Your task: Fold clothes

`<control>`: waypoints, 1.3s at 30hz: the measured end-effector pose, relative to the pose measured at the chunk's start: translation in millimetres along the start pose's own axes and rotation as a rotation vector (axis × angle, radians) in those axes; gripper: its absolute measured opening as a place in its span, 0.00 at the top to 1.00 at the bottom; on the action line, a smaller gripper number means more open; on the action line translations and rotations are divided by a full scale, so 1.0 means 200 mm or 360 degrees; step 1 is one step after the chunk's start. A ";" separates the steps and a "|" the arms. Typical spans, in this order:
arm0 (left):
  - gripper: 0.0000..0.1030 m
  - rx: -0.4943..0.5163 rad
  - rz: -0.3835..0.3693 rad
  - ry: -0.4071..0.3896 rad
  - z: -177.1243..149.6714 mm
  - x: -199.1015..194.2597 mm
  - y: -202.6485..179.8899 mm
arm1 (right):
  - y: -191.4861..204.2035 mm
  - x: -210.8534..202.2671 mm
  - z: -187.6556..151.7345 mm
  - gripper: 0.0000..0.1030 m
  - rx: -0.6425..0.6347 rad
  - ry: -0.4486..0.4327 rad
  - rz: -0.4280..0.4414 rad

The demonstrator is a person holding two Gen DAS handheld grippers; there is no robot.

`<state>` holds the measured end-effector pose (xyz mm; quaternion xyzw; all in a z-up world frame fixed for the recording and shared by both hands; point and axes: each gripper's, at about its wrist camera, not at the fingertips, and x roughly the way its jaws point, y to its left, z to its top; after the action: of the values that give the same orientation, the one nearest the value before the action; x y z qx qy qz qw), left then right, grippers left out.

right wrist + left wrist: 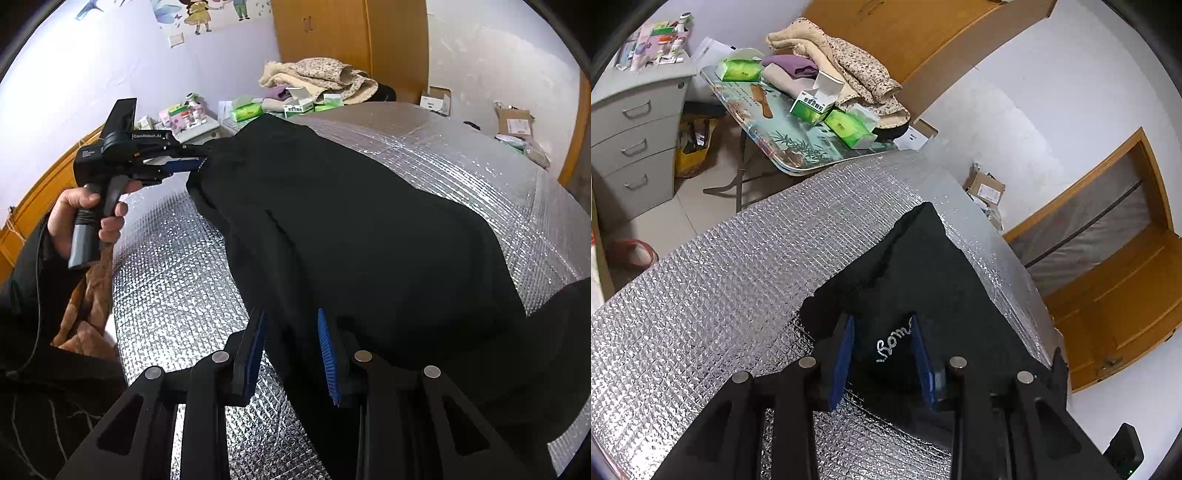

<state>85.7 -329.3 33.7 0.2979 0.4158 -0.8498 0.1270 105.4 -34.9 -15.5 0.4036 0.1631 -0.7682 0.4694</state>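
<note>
Black fabric garment [369,229] draped over silver quilted foil mat [720,280]; left gripper [882,332] pinches one lifted edge, right gripper [291,325] clamps another edge, both narrow on cloth

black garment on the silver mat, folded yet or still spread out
Not folded: the black garment is lifted at two edges by the left gripper and right gripper, draping over the foil mat.

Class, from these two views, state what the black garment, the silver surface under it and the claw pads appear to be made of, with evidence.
Black garment: looks like soft matte knit or fleece; it drapes in folds, without shine.
Silver surface: probably foil-faced quilted or bubble sheet; glittering grid of small cells.
Claw pads: blue, seemingly ribbed rubber or plastic; fine ridges show.
</note>
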 end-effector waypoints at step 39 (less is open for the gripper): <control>0.98 0.0163 0.0073 -0.0147 0.02 -0.28 0.00 | -0.14 -0.07 0.04 0.87 0.0265 -0.0135 0.0099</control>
<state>128.0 -334.4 70.5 0.2738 0.3586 -0.8797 0.1502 81.4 -16.6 -3.5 0.4132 0.0660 -0.7806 0.4644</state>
